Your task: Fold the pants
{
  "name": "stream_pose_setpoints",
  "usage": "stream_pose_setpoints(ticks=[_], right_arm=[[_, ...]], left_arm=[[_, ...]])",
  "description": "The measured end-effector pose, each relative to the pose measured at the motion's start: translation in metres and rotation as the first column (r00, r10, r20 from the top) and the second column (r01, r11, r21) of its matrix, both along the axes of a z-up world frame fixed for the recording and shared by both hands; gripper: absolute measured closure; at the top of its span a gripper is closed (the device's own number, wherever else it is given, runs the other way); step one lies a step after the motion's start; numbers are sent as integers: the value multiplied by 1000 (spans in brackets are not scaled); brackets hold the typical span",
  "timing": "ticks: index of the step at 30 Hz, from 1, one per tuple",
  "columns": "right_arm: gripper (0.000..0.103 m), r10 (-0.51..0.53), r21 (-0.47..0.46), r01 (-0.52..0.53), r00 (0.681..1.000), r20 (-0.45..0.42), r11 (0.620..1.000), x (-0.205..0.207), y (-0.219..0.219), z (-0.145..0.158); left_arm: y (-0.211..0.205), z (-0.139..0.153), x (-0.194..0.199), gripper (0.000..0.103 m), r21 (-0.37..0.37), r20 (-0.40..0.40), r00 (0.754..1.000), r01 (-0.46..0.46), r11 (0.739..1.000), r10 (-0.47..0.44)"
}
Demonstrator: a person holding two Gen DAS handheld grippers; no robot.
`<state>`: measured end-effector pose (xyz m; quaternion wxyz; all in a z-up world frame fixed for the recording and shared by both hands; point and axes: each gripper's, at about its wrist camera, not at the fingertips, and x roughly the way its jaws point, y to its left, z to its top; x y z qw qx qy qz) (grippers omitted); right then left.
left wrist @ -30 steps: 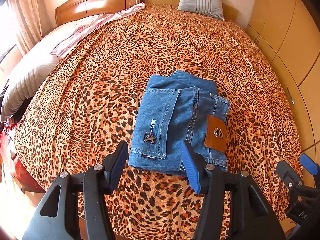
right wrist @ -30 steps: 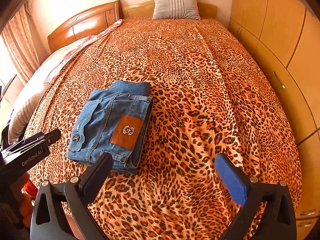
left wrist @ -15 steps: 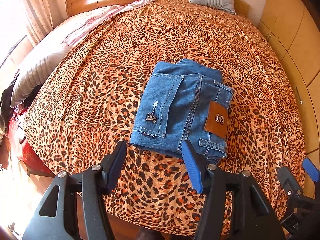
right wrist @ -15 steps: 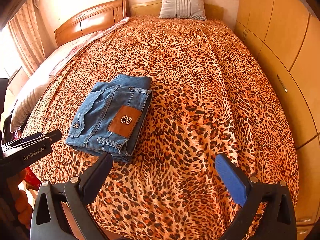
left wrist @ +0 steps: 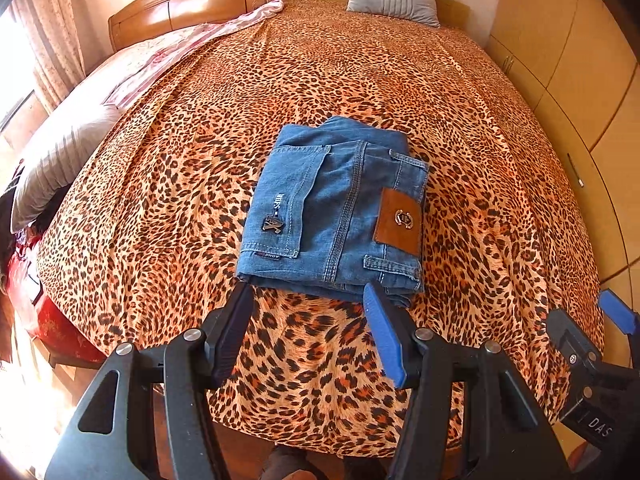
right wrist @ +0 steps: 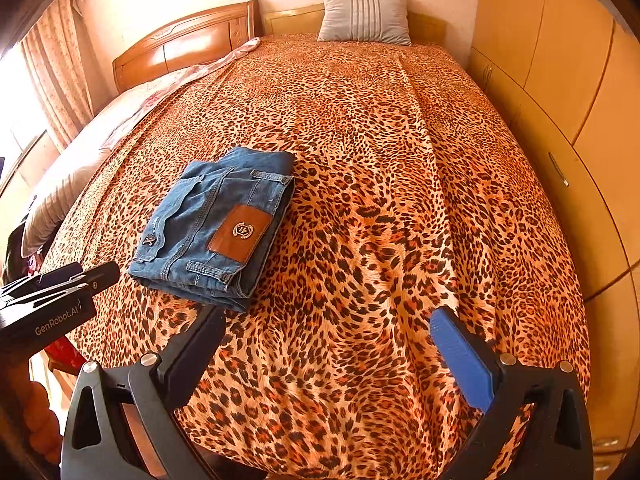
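Observation:
Blue denim pants (left wrist: 334, 208) lie folded into a compact rectangle on the leopard-print bedspread (left wrist: 360, 80), brown leather patch facing up. In the left wrist view my left gripper (left wrist: 308, 300) stands open just short of the pants' near edge, with nothing between its fingers. The right wrist view has the pants (right wrist: 216, 228) at the left, and my right gripper (right wrist: 326, 320) hangs wide open over bare bedspread (right wrist: 400, 160) to their right, empty. The right gripper (left wrist: 612, 312) also shows at the left view's right edge.
A grey striped pillow (right wrist: 365, 18) leans on the wooden headboard (right wrist: 188, 46) at the far end. A pink quilt (left wrist: 160, 64) and another pillow (left wrist: 60, 160) lie along the left side. Wardrobe doors (right wrist: 560, 60) line the right. The bed's foot edge runs just under the grippers.
Both grippers have drawn back from the pants toward the foot of the bed, so the pants sit farther off in both views. Both stay open.

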<state>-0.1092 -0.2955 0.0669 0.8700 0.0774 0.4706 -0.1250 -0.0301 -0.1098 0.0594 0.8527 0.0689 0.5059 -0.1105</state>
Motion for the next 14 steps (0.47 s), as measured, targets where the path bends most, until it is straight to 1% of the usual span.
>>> stream_pose_setpoints(ticks=[2, 4, 5, 8, 14], right_arm=[[0, -28, -32, 28, 1000, 5, 999, -2, 3, 3], [0, -65, -12, 65, 998, -8, 998, -3, 5, 4], [0, -76, 3, 76, 997, -6, 997, -4, 8, 4], [0, -99, -24, 98, 995, -14, 995, -6, 18, 2], [0, -154, -10, 154, 987, -44, 988, -9, 29, -4]], left_arm=[[1, 0, 1, 47, 3, -8, 1000, 31, 1000, -31], [4, 1, 2, 47, -7, -14, 998, 61, 998, -61], [6, 1, 2, 47, -8, -6, 997, 72, 997, -72], [11, 3, 3, 46, -20, 8, 995, 101, 995, -101], [22, 17, 6, 43, -43, 66, 991, 123, 992, -120]])
